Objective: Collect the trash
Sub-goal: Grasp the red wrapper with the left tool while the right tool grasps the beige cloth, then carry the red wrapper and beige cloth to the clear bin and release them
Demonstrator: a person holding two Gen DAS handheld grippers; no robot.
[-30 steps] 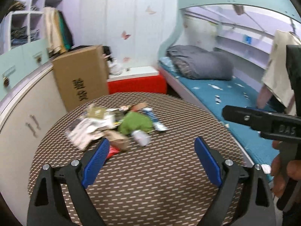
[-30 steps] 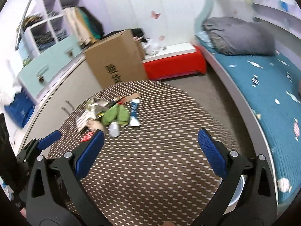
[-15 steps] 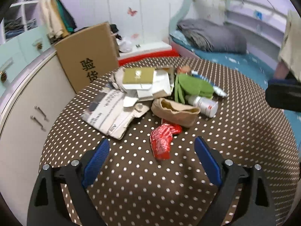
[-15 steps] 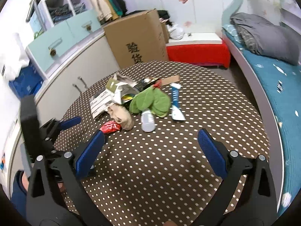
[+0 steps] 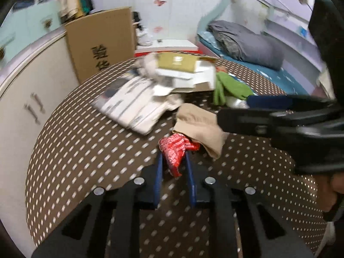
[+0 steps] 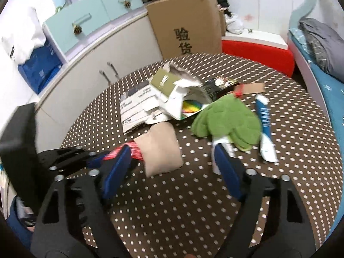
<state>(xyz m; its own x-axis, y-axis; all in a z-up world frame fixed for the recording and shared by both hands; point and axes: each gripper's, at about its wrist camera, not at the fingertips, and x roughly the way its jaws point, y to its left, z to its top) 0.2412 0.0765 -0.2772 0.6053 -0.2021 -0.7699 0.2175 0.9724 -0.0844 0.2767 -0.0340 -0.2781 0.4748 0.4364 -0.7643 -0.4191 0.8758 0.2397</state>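
- The left gripper (image 5: 173, 161) has just narrowed its jaws around the red wrapper (image 5: 175, 150), which lies between the blue pads (whether they pinch it yet is hard to tell); a first pickup looks under way.
- The right gripper (image 6: 174, 161), half a second ago at its widest, has been closing and stands half open over the tan pouch (image 6: 161, 148), gripping nothing.
- Beyond both claws lie the green cloth (image 6: 230, 122), papers (image 6: 137, 105) and a blue tube (image 6: 265, 124).
- A can (image 6: 223, 150) hides behind the right claw's finger; motion blur smears the left view.
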